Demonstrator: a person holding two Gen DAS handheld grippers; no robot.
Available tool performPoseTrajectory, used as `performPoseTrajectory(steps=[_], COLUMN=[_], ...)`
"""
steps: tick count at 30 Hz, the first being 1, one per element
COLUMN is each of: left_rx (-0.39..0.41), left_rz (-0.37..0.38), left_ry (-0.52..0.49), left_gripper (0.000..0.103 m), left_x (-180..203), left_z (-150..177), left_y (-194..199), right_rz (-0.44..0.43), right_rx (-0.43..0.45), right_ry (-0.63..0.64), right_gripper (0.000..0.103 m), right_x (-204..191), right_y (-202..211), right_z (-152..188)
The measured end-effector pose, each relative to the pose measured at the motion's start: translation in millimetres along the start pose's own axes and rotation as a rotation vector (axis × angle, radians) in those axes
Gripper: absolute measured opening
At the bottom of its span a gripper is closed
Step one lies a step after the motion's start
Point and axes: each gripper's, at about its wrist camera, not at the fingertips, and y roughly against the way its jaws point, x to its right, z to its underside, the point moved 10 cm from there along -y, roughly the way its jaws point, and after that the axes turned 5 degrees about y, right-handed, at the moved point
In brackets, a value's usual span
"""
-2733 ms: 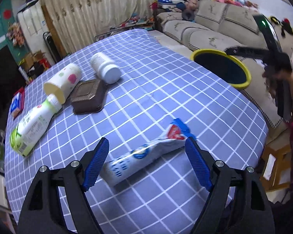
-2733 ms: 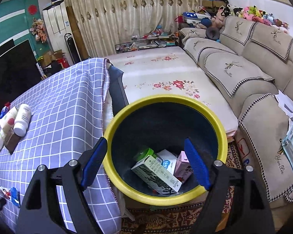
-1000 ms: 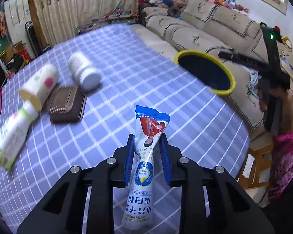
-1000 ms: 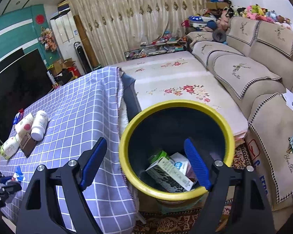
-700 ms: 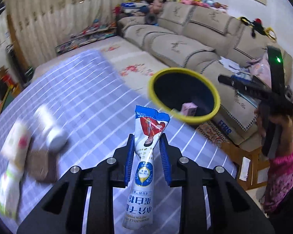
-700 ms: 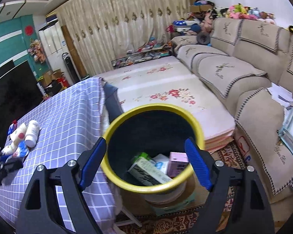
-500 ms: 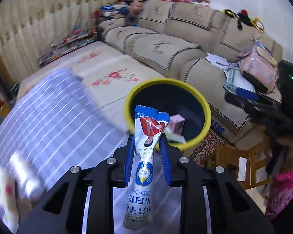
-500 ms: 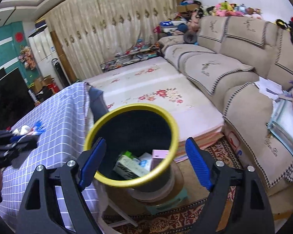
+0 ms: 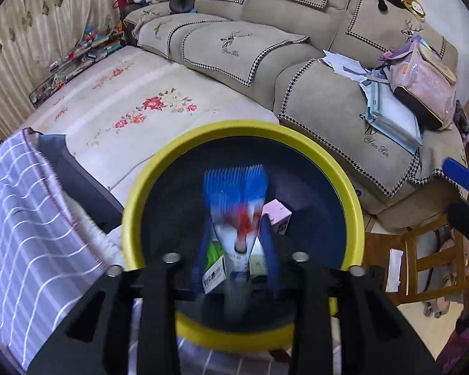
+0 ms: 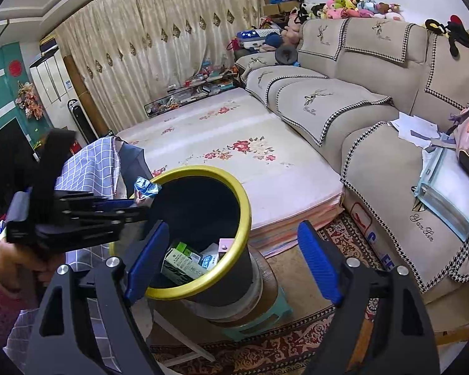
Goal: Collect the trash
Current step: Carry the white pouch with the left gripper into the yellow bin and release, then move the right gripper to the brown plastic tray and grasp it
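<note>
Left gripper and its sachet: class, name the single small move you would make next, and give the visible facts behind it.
Probably open the left gripper to let go. Its fingers pinch the blue-and-white sachet, blurred in the left wrist view, above the dark mouth of the yellow-rimmed bin. The right wrist view shows the sachet's tip just inside the near rim, so easing slightly inward first may be safer. The open right gripper holds nothing.

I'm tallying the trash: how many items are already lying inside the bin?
3 visible: a green-white carton at the left, a blue-white pack in the middle, a pink box at the right of the bin. More may lie hidden underneath.
</note>
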Motion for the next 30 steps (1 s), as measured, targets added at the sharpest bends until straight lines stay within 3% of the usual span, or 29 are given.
performPoseTrajectory(steps=[3, 6, 12, 15, 18, 21, 30], left_rx=[0.025, 0.049, 0.171, 0.24, 0.302, 0.35, 0.503], left_rz=[-0.031, -0.016, -0.032, -0.038, -0.082, -0.146, -0.35], left_ry=[0.011, 0.049, 0.149, 0.233, 0.298, 0.37, 0.624], left_gripper=[0.047, 0.048, 0.058, 0.064, 0.074, 0.078, 0.084], left_x=[-4.5, -9.4, -36.8, -58.8, -83.2, -111.5, -193.9], left_z=[-7.9, -6.7, 21.8, 51.4, 89.5, 132.4, 263.2], left_y=[-5.7, 8.9, 87.5, 136.0, 182.6, 223.5, 334.2], right_rz=[-0.001, -0.005, -0.031, -0.067, -0.109, -0.165, -0.397], right_rx=[-0.003, -0.005, -0.017, -0.035, -0.046, -0.045, -0.07], right_ry=[0.0, -0.003, 0.011, 0.046, 0.089, 0.139, 0.341], right_gripper=[0.08, 0.08, 0.081, 0.081, 0.081, 0.081, 0.081], right_x=[0.0, -1.1, -15.8, -39.3, -67.3, -106.5, -262.2], right_y=[1.6, 3.0, 0.2, -6.4, -11.6, -12.7, -11.2], right_z=[2.2, 4.5, 8.0, 10.7, 12.7, 11.6, 20.4])
